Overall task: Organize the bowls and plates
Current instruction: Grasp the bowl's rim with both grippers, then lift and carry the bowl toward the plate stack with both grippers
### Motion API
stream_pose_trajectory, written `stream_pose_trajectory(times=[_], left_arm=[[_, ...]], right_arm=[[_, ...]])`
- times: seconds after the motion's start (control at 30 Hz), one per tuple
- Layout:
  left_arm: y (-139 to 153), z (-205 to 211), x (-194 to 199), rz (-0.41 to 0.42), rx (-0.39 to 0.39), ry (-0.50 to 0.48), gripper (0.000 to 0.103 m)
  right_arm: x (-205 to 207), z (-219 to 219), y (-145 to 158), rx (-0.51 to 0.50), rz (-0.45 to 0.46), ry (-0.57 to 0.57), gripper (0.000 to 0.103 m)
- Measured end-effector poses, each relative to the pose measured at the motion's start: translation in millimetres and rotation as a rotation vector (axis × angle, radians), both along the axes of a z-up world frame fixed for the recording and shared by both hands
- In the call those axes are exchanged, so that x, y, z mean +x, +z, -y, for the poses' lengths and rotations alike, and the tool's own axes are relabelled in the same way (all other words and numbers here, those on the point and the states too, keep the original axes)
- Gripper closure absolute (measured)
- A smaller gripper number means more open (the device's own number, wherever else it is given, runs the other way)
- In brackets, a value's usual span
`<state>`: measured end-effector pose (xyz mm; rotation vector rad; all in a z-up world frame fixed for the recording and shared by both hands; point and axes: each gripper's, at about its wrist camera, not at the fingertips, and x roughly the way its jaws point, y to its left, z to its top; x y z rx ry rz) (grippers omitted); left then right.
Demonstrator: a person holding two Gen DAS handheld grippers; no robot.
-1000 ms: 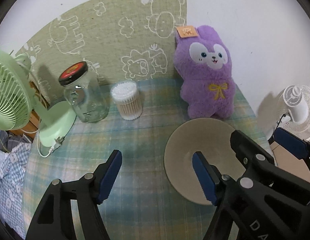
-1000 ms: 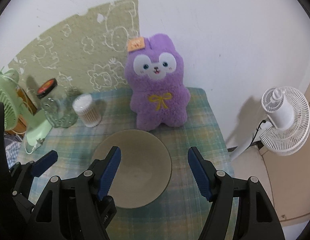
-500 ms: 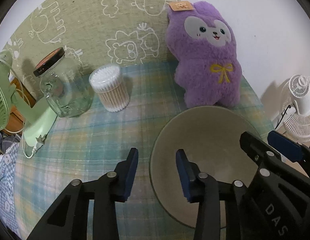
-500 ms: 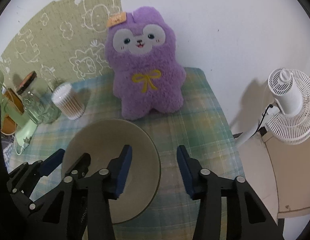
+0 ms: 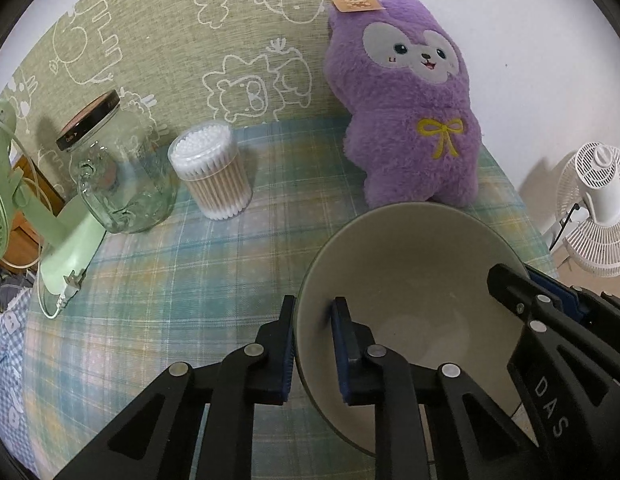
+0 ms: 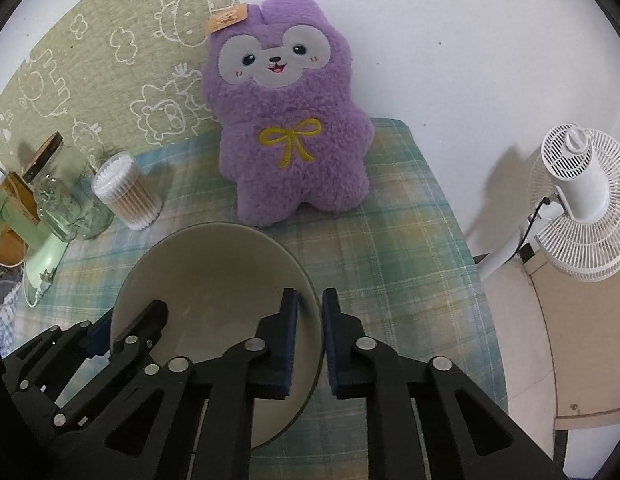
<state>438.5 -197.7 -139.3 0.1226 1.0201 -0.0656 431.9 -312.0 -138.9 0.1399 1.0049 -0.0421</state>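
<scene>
Beige ceramic fills both my wrist views: the bowl (image 5: 410,264) sits on the plaid tablecloth (image 5: 181,280), just before the purple plush toy (image 5: 410,100). My left gripper (image 5: 312,344), angled steeply down, is closing onto the bowl's left rim; my right gripper (image 6: 310,340) pinches the opposite rim. Farther back, a glass jar (image 5: 121,176) stands beside a tub of cotton swabs (image 5: 211,172), near a green fan (image 5: 1,184).

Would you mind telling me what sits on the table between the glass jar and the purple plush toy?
A clear tub of cotton swabs stands between the glass jar and the purple plush toy, close to the jar; both wrist views show it.
</scene>
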Motion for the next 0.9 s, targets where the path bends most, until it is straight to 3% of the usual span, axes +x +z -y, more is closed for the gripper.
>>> stream_pose_trajectory(times=[0.3, 0.9], left_arm=[[5.1, -0.5, -2.1, 0.004, -0.009, -0.003, 0.089], [62.0, -28.1, -56.9, 0.065, -0.020, -0.014, 0.089]], right_arm=[[-7.3, -0.3, 6.6, -0.006, -0.005, -0.016, 0.088], [-61.0, -34.7, 64.2, -0.023, 0.046, -0.031, 0.088]])
